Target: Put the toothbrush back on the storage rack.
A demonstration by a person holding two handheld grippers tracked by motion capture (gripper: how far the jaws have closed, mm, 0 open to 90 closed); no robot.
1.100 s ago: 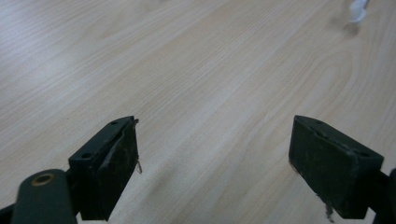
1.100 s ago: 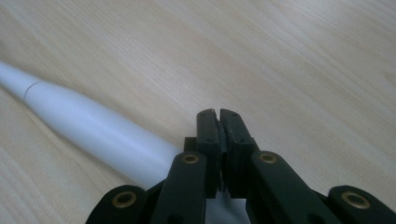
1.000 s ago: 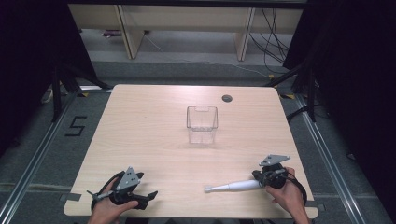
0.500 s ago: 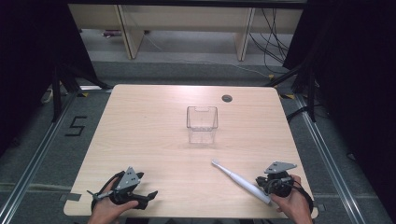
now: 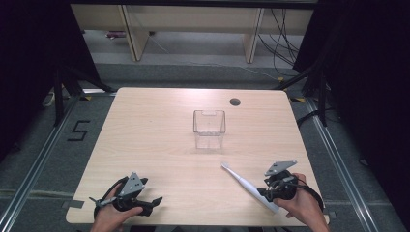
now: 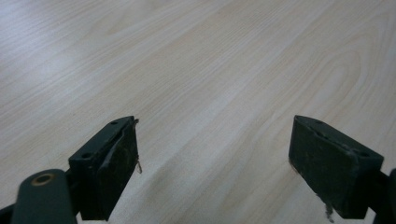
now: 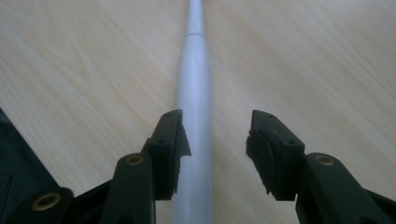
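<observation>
- Near the table's front right corner, the toothbrush [image 5: 247, 186] is lying with its long axis pointing toward the clear box [image 5: 209, 126].
- The right gripper [image 7: 215, 140] is hanging spread over its handle, gripping nothing.
- The left gripper [image 6: 212, 158] is staying spread, far away.

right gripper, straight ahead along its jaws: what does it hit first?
The right gripper, jaws open, points along the white, slim plastic electric toothbrush lying on the light wooden table. Its handle already runs between the jaws, nearer one of them, so going on would likely slide along it. Contact is unclear.
</observation>
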